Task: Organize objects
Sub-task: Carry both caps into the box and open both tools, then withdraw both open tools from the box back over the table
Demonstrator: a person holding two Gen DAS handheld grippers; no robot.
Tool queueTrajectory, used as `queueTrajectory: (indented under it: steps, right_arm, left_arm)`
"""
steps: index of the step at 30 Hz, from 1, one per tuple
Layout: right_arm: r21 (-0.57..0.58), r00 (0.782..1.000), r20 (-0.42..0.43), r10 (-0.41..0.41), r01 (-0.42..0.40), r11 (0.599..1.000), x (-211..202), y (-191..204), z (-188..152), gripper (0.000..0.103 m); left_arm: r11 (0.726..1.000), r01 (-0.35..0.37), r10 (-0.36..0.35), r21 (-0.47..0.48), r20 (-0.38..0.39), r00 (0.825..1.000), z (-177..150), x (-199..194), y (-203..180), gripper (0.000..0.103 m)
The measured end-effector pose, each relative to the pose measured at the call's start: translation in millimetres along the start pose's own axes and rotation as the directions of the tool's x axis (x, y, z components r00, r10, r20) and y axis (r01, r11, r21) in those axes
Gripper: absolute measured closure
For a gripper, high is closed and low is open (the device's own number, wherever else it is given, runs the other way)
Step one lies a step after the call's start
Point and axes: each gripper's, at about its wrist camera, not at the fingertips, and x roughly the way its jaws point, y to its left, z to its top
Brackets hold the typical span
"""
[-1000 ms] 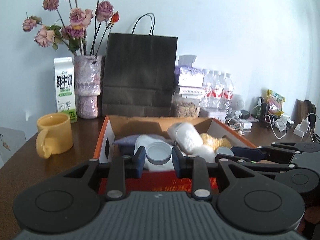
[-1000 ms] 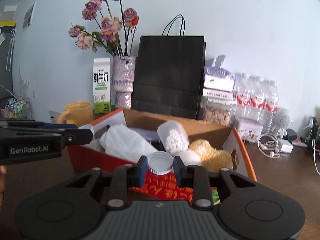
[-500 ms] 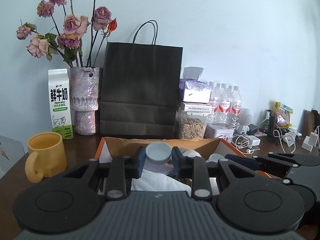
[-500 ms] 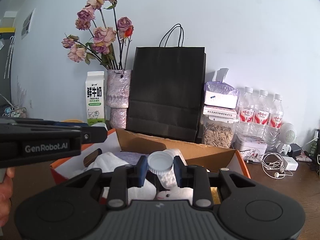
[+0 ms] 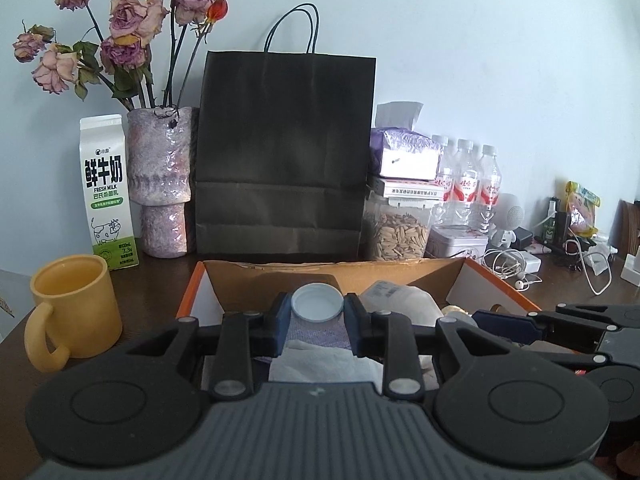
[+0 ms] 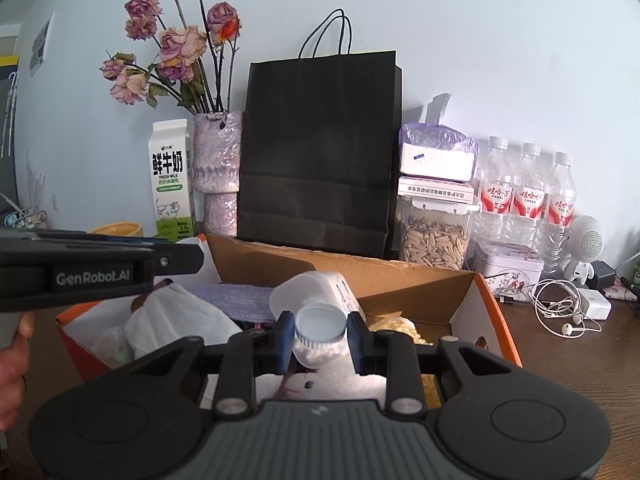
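left wrist view: my left gripper point(image 5: 317, 316) sits low in the centre of the frame, its fingers clamped on a white bottle cap point(image 5: 317, 307), held over the open cardboard box point(image 5: 496, 280). the box already holds a white cloth point(image 5: 320, 360), a purple fabric piece point(image 5: 316, 330) and a clear plastic bottle point(image 5: 400, 300). a yellow mug point(image 5: 72, 312) at the left edge, a milk carton point(image 5: 107, 192) and a black paper bag point(image 5: 286, 152) stand outside it on the table point(image 5: 160, 264).

right wrist view: my right gripper point(image 6: 320, 336), bottom centre, is closed on a second white cap point(image 6: 320, 326), also above the box point(image 6: 472, 320). a plush toy point(image 6: 308, 386) lies below it.

i judge the sorting partly done: neither cap is put down yet, and loose cables point(image 6: 560, 308) lie at the right.
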Motion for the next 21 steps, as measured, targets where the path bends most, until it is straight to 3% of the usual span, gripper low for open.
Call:
queueTrajectory:
  steps: [2,4,5,6,7,8,9,14,21]
  right_arm:
    - [0.003,1.000,-0.002,-0.004,0.004,1.000,-1,-1,-1,0.076]
    - [0.004,1.000,-0.008,-0.009,0.009,1.000,-2,-2,-2,0.075]
    - [0.007,1.000,-0.010,-0.012,0.012,1.000,-2,-2,-2,0.073]
    - [0.011,1.000,-0.012,-0.015,0.015,1.000,-3,-3,-3,0.060]
    - [0.016,1.000,-0.011,-0.019,0.019,1.000,-3,-4,-3,0.038]
    - [0.021,1.000,-0.007,-0.027,0.027,0.999,-5,-5,-3,0.025]
    - [0.024,0.999,-0.007,-0.038,0.038,0.999,-6,-6,-3,0.001]
    - [0.037,0.998,-0.021,-0.062,0.063,0.997,-19,-9,-2,0.000]
    - [0.012,0.999,-0.036,-0.038,0.039,0.999,-77,4,-7,0.000]
  left_arm:
    - [1.000,0.001,-0.001,-0.004,-0.006,1.000,-1,0,1,0.073]
    - [1.000,-0.001,0.001,-0.010,-0.009,1.000,-1,-1,3,0.065]
    - [1.000,-0.006,0.006,-0.011,-0.012,1.000,0,-1,4,0.044]
    - [1.000,-0.016,0.016,-0.011,-0.008,1.000,0,-3,5,0.018]
    - [0.999,-0.031,0.031,-0.011,0.002,1.000,0,-6,5,0.008]
    - [0.999,-0.046,0.046,-0.012,0.017,0.999,1,-9,5,0.000]
    - [0.998,-0.055,0.056,-0.013,0.028,0.998,2,-12,5,0.000]
    - [0.998,-0.058,0.057,-0.023,-0.020,0.998,5,-27,8,0.000]
    - [0.999,-0.033,0.032,-0.008,-0.112,0.993,-11,-78,10,0.000]
